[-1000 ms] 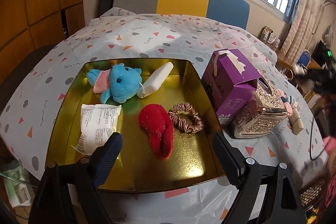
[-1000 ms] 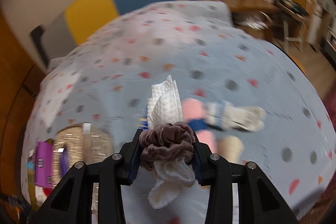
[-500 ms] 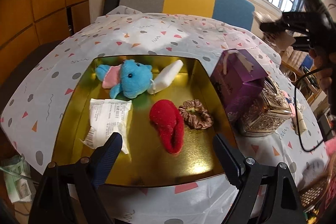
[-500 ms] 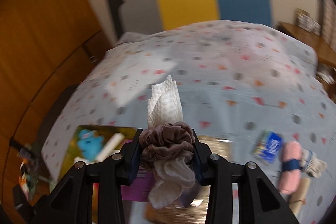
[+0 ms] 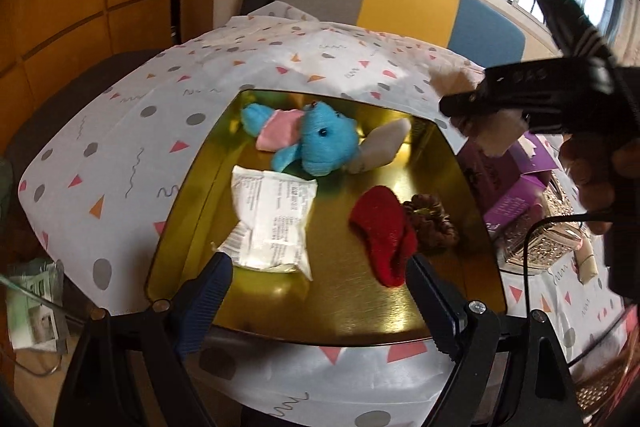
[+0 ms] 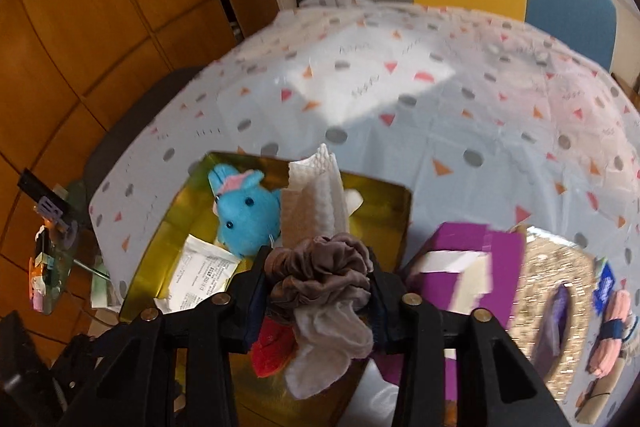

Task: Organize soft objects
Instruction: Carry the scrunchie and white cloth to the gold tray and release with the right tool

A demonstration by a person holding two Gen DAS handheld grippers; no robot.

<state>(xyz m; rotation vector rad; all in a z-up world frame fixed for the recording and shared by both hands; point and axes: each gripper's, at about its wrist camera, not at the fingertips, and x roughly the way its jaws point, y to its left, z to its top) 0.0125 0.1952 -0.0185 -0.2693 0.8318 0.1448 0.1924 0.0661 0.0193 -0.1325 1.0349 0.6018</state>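
Taking the gold tray (image 5: 188,195) as landmark and reading across it: at its near left corner the left gripper (image 5: 316,291) hangs with jaws wide and nothing between them. Inside the tray lie a white packet (image 5: 272,223), behind it a blue plush (image 5: 320,143), then a red sock (image 5: 384,231) touching a brown scrunchie (image 5: 432,223).

Above the tray's right rim comes the right gripper (image 6: 318,291), jaws narrow around a mauve scrunchie (image 6: 316,267) bundled with white cloth (image 6: 316,195). They have just been easing apart, yet the bundle sits wedged between them.

The bundle looks light, limp and squashy; a pinch across the gathered scrunchie seems the surest hold, since loose cloth ends would likely slip.

The left view shows the tray's free floor. The right view shows a purple box (image 6: 460,259) just right of the tray, and the grip itself.
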